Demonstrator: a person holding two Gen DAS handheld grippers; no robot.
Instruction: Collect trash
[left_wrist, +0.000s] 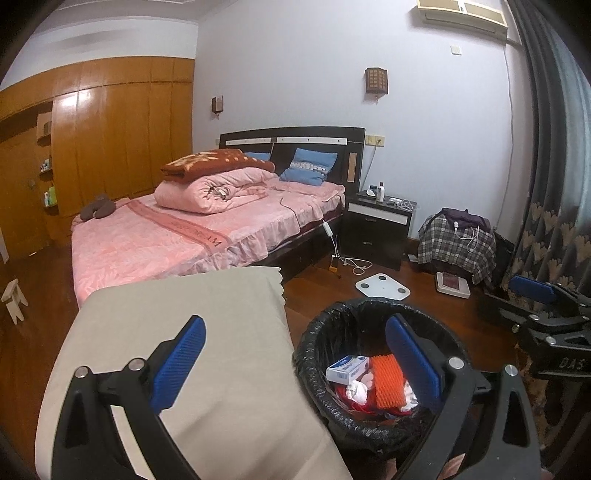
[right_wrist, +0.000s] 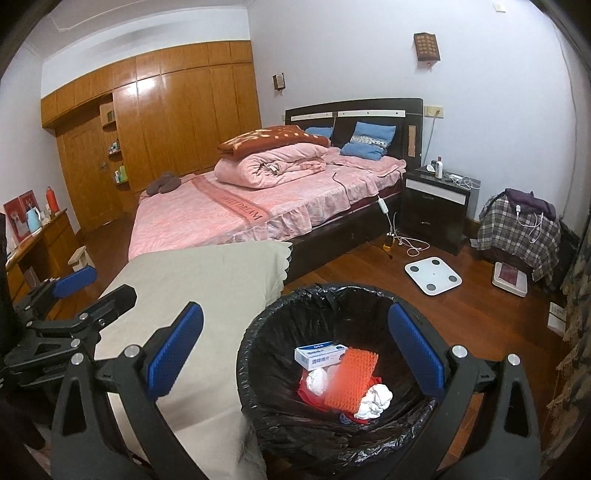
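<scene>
A round bin with a black liner (left_wrist: 317, 343) (right_wrist: 258, 332) stands on the wooden floor beside a beige-covered table (left_wrist: 177, 314) (right_wrist: 207, 280). Inside lie a white and blue box (left_wrist: 347, 369) (right_wrist: 319, 355), an orange ribbed foam sleeve (left_wrist: 386, 380) (right_wrist: 349, 380), crumpled white tissues (right_wrist: 375, 400) and red scraps. My left gripper (left_wrist: 295, 354) is open and empty, above the table edge and the bin. My right gripper (right_wrist: 295, 350) is open and empty, over the bin's left rim. Each gripper shows in the other's view: the right (left_wrist: 535, 291), the left (right_wrist: 74, 280).
A pink bed (right_wrist: 258, 206) fills the middle of the room. A black nightstand (right_wrist: 436, 199), a white scale (right_wrist: 432, 275), cables on the floor (right_wrist: 406, 242), a plaid-covered seat (right_wrist: 517, 229) and a curtain (left_wrist: 554, 184) lie to the right. A wooden wardrobe (right_wrist: 166, 118) and a desk (right_wrist: 33, 243) stand on the left.
</scene>
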